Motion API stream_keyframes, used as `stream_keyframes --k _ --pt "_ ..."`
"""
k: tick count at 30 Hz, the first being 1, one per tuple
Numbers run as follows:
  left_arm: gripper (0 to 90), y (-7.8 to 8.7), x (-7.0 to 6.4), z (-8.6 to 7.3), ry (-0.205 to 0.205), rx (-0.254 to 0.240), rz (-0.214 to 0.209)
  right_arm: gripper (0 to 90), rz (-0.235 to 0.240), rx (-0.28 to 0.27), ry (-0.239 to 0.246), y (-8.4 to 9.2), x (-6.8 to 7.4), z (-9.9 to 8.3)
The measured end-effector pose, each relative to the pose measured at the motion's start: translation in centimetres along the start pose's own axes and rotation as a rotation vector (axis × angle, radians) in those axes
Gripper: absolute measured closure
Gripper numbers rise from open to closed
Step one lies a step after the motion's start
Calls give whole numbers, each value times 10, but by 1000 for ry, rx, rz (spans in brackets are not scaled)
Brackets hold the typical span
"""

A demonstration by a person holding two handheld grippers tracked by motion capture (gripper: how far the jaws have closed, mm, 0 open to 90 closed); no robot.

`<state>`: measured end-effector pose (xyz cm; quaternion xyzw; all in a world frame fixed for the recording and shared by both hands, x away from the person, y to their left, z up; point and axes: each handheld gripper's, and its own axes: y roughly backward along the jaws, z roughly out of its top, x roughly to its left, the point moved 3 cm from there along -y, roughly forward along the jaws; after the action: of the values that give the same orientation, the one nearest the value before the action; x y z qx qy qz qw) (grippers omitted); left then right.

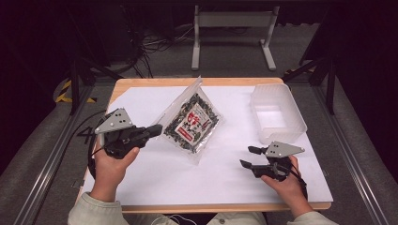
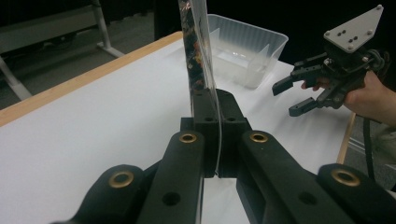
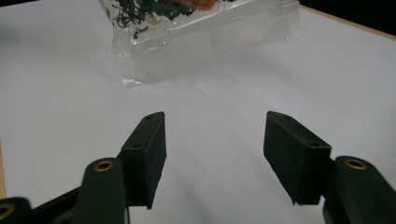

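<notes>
bag [image 1: 191,123] clamped in left gripper [image 1: 155,131], lifted off table [image 1: 155,173]

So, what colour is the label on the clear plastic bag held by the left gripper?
The label on the clear plastic bag is red and white, clearest in the high view.

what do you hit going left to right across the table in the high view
left gripper clamped on the bag's edge → clear snack bag → right gripper, jaws apart and empty → clear plastic bin

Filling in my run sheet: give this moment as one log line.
left tongs: shut on snack bag edge, bag lifted | right tongs: open, empty | clear bin: empty
</notes>
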<state>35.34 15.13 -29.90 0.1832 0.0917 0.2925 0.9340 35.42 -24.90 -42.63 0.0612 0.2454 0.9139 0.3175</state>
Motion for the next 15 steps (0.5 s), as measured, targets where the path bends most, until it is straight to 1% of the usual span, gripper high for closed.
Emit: stream_keyframes --k 6,8,10,12,15 --pt "897 1 1 -1 2 -7 -10 366 5 -33 16 6 2 16" --pt "897 2 0 -1 2 -6 -13 357 9 -45 31 6 4 25" --pt "897 2 -1 -1 4 -10 -17 335 15 -64 44 7 5 37" --pt "897 3 -1 0 -3 -8 -21 302 37 -80 45 6 4 49" --pt "897 4 -2 0 3 -14 -27 282 56 -102 49 5 3 67"
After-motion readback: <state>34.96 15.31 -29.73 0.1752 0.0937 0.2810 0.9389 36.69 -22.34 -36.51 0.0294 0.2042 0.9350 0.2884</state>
